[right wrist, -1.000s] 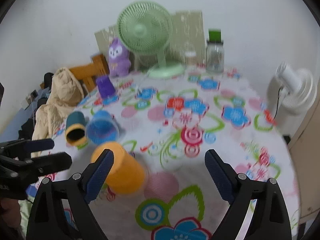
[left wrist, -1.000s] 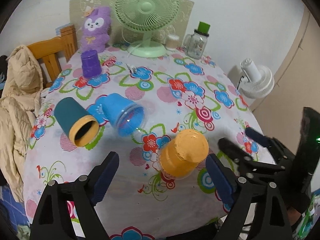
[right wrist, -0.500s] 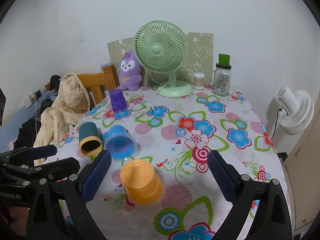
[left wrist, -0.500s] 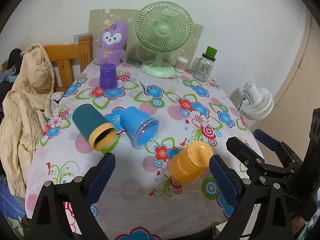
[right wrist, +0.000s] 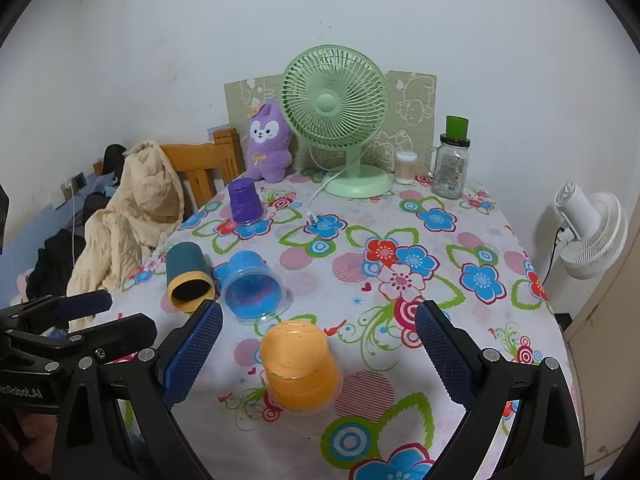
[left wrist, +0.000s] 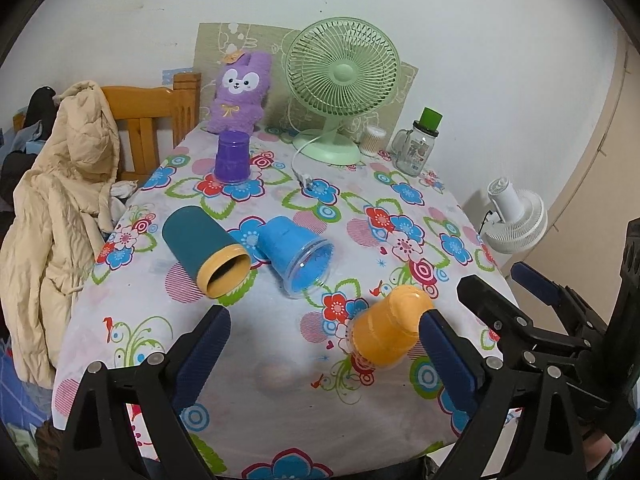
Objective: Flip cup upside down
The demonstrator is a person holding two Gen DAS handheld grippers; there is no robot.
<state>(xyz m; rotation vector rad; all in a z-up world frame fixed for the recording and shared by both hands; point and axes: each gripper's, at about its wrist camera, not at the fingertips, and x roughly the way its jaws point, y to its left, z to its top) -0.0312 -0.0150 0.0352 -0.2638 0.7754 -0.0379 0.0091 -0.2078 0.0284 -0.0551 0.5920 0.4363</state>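
Observation:
An orange cup (left wrist: pixel 386 330) (right wrist: pixel 299 366) stands upside down near the table's front edge. A blue cup (left wrist: pixel 294 258) (right wrist: pixel 252 286) and a teal cup with a yellow rim (left wrist: pixel 204 250) (right wrist: pixel 188 276) lie on their sides, touching. A purple cup (left wrist: pixel 232 157) (right wrist: pixel 245 201) stands upside down further back. My left gripper (left wrist: pixel 324 346) is open and empty, held back from the cups. My right gripper (right wrist: pixel 318 350) is open and empty, above and behind the orange cup.
A floral cloth covers the table (right wrist: pixel 460 240). At the back stand a green fan (right wrist: pixel 340 120), a purple plush toy (right wrist: pixel 268 144), a glass jar with a green lid (right wrist: pixel 452 160) and a cotton-swab tub (right wrist: pixel 405 167). A chair with a beige jacket (left wrist: pixel 60 200) is left, a white fan (right wrist: pixel 588 232) right.
Both grippers have pulled back and up from the table, so more of it shows. The orange cup stays upside down; the other cups have not moved.

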